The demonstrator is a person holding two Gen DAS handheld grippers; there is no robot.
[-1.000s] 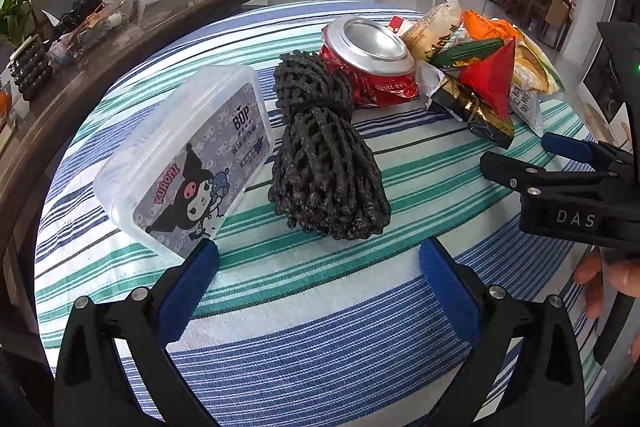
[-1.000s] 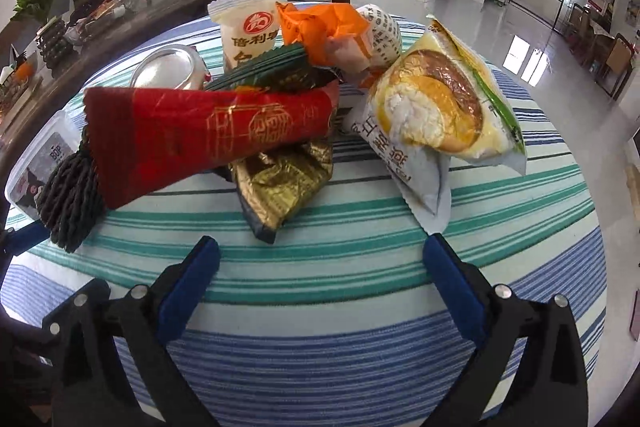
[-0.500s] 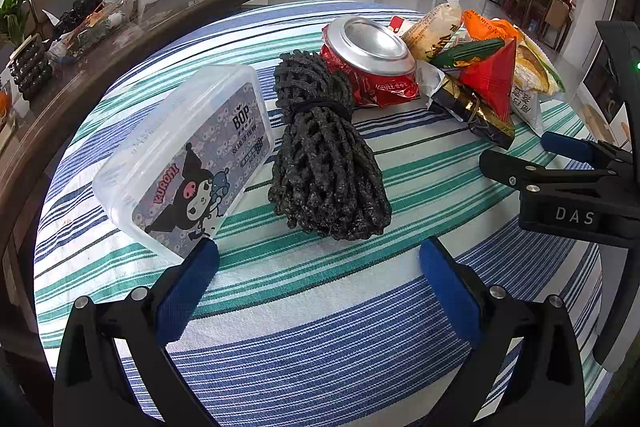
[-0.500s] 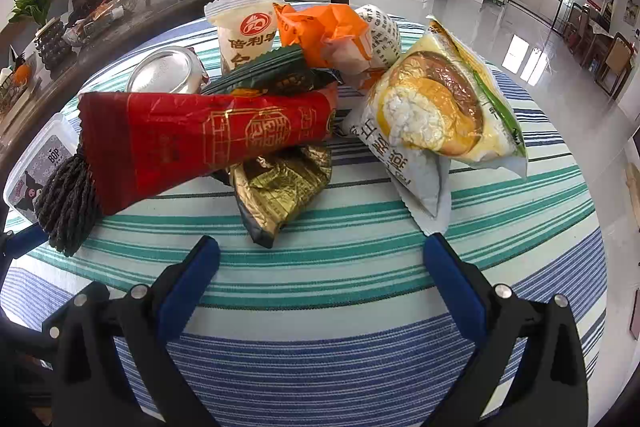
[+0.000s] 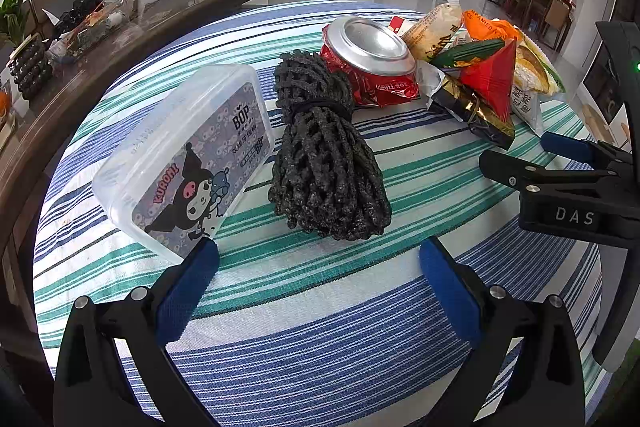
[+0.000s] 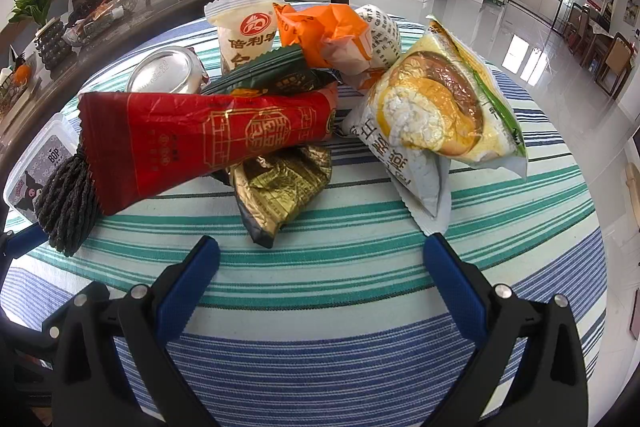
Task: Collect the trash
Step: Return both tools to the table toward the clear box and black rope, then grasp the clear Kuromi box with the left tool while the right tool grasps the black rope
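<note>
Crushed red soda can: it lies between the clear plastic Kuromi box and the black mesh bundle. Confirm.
Not quite. In the left wrist view the black mesh bundle lies between the clear plastic Kuromi box and the crushed red soda can.

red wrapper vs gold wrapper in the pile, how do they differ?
The red wrapper is long, fairly smooth and lies on top of the pile; the gold wrapper is shorter, heavily crumpled and sits partly under the red one, down on the striped cloth. The red wrapper has a gold line pattern; the gold wrapper is shiny foil with dark edges. Both are loose snack wrappers, ungrasped, ahead of the open right gripper.
</note>
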